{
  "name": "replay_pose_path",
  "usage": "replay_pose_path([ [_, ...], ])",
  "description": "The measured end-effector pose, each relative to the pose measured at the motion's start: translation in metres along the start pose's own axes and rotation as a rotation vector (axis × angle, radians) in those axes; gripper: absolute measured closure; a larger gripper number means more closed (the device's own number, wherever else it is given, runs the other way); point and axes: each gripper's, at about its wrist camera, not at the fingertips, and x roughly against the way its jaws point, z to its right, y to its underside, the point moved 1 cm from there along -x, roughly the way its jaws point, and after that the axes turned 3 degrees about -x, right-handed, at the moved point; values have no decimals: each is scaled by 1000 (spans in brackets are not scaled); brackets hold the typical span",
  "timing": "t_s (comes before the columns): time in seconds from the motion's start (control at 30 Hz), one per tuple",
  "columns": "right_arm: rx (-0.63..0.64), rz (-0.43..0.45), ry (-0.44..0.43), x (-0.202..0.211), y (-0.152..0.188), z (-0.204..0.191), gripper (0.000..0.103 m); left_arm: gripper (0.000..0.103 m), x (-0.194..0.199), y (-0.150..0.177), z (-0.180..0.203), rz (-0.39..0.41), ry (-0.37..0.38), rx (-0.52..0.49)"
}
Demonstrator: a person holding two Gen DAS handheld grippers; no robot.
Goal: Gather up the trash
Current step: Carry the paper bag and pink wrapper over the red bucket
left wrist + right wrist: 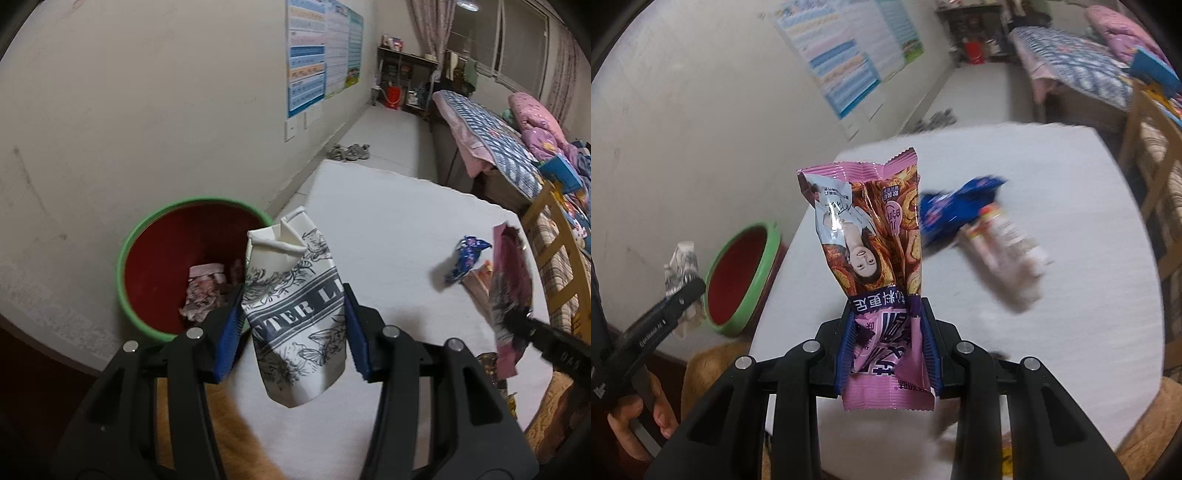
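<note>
The white carton (pixel 295 306), printed with grey flowers and lettering, sits between the blue pads of the left gripper (pixel 293 325); both pads press its sides, so the jaws are part-closed on it. It hangs above the table edge, just beside the bin (pixel 136 236). The lettering is cut off by the pads, so only part of a word reads. In the right wrist view the carton shows only as a small crumpled piece beyond the left gripper's black finger.

The pink wrapper (pixel 882 258) stands upright in the right gripper (pixel 890 343), whose jaws are narrowly closed on its lower part; its bottom seam hangs below the pads. It is lifted clear of the white table (pixel 1071 295).

On the table lie a blue wrapper (pixel 956 210) and, touching it, a pale wrapper (pixel 1008 251), both blurred. The bin, red inside with a green rim, holds crumpled pinkish trash (pixel 207 291), partly hidden behind the left pad. A hand (pixel 635 417) grips the left gripper's handle at the frame edge.
</note>
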Motion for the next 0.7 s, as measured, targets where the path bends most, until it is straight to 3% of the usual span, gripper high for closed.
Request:
replay_pose_path([
  [0.3,105,-58,-62,-29,7,-57,71,55,-9,5,-39,-8,-64,66],
  [0.7,163,-68,-114,-55,-21,-117,71,55,-31,1,-87,-29,-64,146],
])
